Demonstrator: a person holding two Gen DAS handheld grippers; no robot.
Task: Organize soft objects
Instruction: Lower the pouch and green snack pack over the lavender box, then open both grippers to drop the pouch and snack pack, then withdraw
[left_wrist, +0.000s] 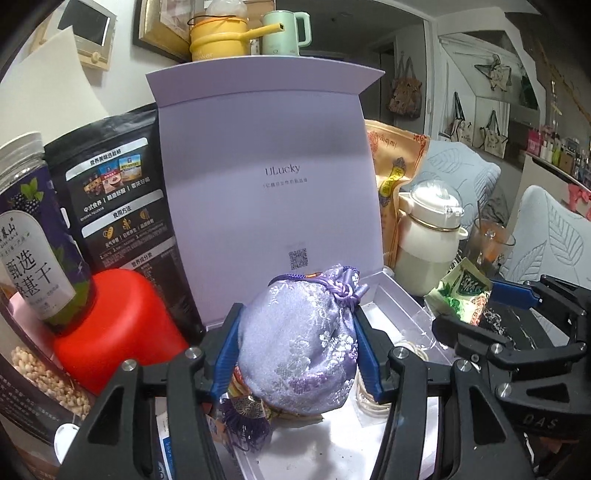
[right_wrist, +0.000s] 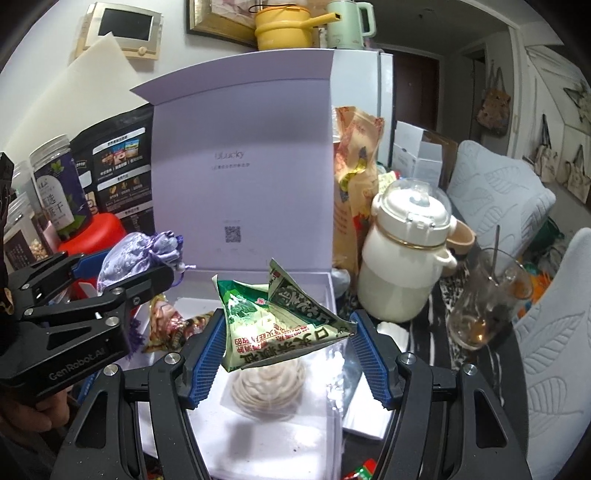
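Observation:
My left gripper (left_wrist: 297, 347) is shut on a lilac brocade drawstring pouch (left_wrist: 299, 339) and holds it over the open lilac gift box (left_wrist: 395, 299); its purple tassel (left_wrist: 245, 424) hangs below. The pouch also shows in the right wrist view (right_wrist: 136, 254), at the left. My right gripper (right_wrist: 288, 350) is shut on a green and white snack packet (right_wrist: 280, 321), held above the box floor (right_wrist: 280, 439). The packet shows at the right of the left wrist view (left_wrist: 461, 295). A coiled cream cord bundle (right_wrist: 266, 387) in clear wrap lies in the box under the packet.
The box lid (left_wrist: 266, 173) stands upright behind. Left of it are a red container (left_wrist: 118, 325), a black food bag (left_wrist: 118, 199) and a berry jar (left_wrist: 33, 229). Right of it are a cream kettle-shaped bottle (right_wrist: 402, 258), a glass with a spoon (right_wrist: 487, 295) and an orange bag (right_wrist: 354, 173).

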